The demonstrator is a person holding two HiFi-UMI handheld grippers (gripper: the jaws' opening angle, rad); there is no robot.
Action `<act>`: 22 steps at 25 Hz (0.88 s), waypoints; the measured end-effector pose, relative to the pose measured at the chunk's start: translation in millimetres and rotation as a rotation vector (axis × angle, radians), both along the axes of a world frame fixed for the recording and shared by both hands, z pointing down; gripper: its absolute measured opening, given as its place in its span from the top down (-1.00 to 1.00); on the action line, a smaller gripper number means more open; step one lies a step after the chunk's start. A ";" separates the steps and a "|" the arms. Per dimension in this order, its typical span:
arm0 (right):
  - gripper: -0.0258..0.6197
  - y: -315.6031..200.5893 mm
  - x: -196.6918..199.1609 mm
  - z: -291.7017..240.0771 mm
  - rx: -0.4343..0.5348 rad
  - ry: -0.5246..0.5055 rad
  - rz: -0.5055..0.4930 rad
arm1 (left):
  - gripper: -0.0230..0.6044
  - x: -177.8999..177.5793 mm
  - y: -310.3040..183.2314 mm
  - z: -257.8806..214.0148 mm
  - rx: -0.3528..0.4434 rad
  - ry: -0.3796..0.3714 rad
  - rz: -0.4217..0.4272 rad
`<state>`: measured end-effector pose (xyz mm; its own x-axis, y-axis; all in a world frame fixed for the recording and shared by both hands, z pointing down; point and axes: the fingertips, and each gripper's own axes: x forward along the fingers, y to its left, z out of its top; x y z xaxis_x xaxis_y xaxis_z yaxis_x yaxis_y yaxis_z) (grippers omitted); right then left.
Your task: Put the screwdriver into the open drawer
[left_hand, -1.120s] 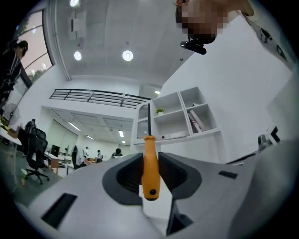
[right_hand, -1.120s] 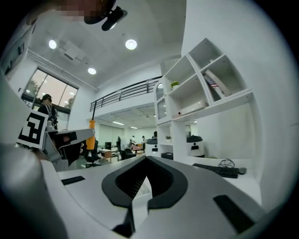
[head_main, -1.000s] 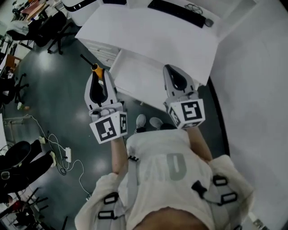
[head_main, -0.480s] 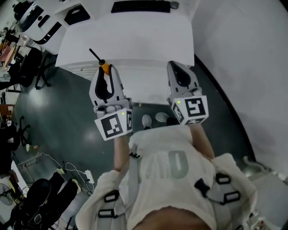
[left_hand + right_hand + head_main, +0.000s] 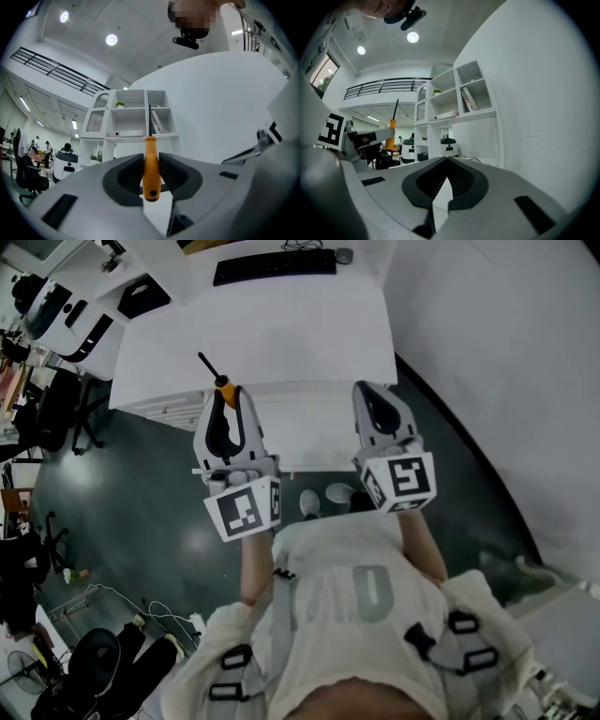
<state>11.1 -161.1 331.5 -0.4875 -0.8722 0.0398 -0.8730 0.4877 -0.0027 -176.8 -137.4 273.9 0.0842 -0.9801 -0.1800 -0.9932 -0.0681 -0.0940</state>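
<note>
In the head view my left gripper (image 5: pixel 228 392) is shut on a screwdriver (image 5: pixel 221 385) by its orange handle, and the black shaft points up and away over the desk edge. It hovers at the left edge of the open white drawer (image 5: pixel 305 432) under the white desk (image 5: pixel 262 334). The left gripper view shows the orange handle (image 5: pixel 150 171) upright and pinched between the jaws of my left gripper (image 5: pixel 150 157). My right gripper (image 5: pixel 367 390) hangs over the drawer's right side, shut and empty. In its own view the right gripper (image 5: pixel 447 160) has its tips meeting, with the screwdriver (image 5: pixel 393 123) off to the left.
A black keyboard (image 5: pixel 274 265) and a mouse (image 5: pixel 344 255) lie at the desk's far edge. Office chairs (image 5: pixel 56 409) and floor cables (image 5: pixel 159 601) are at the left, a white wall at the right. A white shelf unit (image 5: pixel 131 117) stands ahead. The person's shoes (image 5: pixel 323 498) are below the drawer.
The person has turned, so the desk and drawer now lie square ahead. Both grippers swung round with the body, and the left one still holds the screwdriver.
</note>
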 end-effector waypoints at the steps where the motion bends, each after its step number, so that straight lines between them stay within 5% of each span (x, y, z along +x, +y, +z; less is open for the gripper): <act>1: 0.91 0.1 1.1 -0.6 -0.003 0.001 -0.001 | 0.60 1.6 -0.6 -1.2 -0.001 0.000 0.001; 5: 0.91 -6.6 5.7 -3.6 -0.007 0.005 -0.005 | 0.60 6.7 -10.8 -7.7 0.006 -0.015 0.006; 14: 0.91 -24.1 12.8 7.4 -0.036 0.012 -0.020 | 0.60 15.4 -45.6 26.5 -0.159 -0.060 0.051; 22: 0.91 -21.3 15.5 23.4 -0.079 0.023 -0.022 | 0.61 18.8 -54.6 53.5 -0.208 -0.104 0.087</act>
<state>26.6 -182.4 354.9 -0.5045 -0.8551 0.1196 -0.8624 0.5057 -0.0224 -158.0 -192.0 327.4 0.1778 -0.9833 0.0394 -0.9685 -0.1820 -0.1702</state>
